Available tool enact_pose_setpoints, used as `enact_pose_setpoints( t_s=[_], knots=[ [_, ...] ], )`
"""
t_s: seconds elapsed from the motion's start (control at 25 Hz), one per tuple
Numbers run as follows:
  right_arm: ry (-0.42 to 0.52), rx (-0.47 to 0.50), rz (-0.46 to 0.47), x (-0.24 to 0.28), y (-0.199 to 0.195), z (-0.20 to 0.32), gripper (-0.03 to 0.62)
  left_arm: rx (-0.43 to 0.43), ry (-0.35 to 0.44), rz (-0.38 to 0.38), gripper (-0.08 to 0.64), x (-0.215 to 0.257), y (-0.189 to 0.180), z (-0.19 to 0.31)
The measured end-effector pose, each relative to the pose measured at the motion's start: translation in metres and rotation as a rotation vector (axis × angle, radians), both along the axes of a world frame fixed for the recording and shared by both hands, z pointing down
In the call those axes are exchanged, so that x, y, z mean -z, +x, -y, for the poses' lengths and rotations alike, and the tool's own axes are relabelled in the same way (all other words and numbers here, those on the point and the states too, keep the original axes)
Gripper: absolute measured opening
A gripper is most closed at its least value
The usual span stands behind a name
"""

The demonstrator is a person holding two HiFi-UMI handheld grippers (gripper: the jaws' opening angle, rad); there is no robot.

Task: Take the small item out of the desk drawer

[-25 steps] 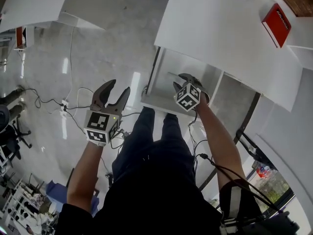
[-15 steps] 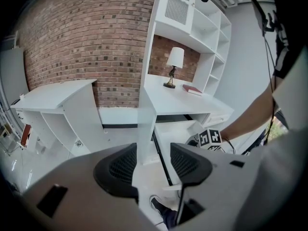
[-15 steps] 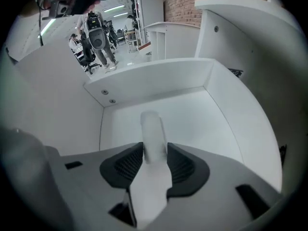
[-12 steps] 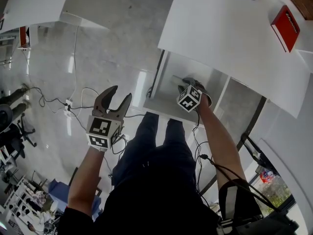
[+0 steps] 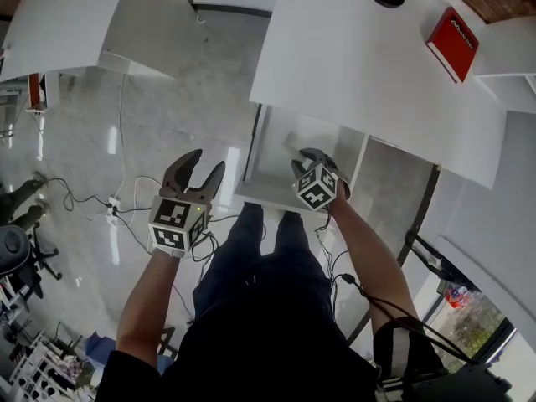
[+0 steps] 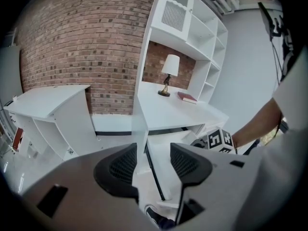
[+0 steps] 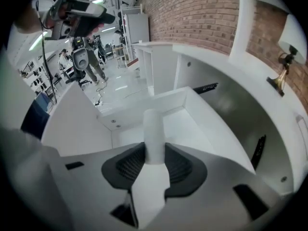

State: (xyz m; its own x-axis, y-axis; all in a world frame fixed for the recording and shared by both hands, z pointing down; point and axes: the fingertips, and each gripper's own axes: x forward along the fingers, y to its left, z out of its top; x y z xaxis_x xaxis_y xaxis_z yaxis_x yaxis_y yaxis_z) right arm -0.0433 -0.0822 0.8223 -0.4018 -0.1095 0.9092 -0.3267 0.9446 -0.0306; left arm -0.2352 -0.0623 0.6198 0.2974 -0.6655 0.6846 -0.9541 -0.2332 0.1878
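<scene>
White cylindrical item (image 7: 154, 129) stands between the closing right gripper (image 7: 155, 155) jaws; a shallow grip may drop it back into the white desk drawer (image 7: 190, 129). Left gripper (image 6: 153, 155) jaws: apart, empty.

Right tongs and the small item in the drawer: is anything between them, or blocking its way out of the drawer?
Nothing visible does. The white tube stands between the pads of the right tongs, which are closing on it. The drawer is pulled out from under the desk top and is open above.

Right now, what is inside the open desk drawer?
A white tube sits between the right gripper's closing jaws. The gripper covers the drawer's near floor.
</scene>
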Motion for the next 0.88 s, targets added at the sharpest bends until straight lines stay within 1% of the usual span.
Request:
enact_pose_setpoints(
  t_s=[0.16,0.4,0.52,0.68,0.88],
  knots=[
    [0.047,-0.123,0.095,0.053,0.002,0.014,0.126,-0.028,0.052,-0.009,0.215,0.024,0.011,0.016],
    [0.106,-0.341,0.224,0.125,0.021,0.038,0.127,-0.053,0.104,-0.025,0.215,0.051,0.027,0.032],
    [0.132,-0.410,0.275,0.158,0.030,0.041,0.127,-0.054,0.132,-0.027,0.215,0.063,0.034,0.033],
    [0.175,-0.488,0.344,0.201,0.047,0.041,0.127,-0.052,0.138,-0.034,0.213,0.070,0.046,0.026],
    [0.239,-0.655,0.438,0.252,0.073,0.058,0.127,-0.062,0.186,-0.030,0.213,0.088,0.058,0.031]
  ],
)
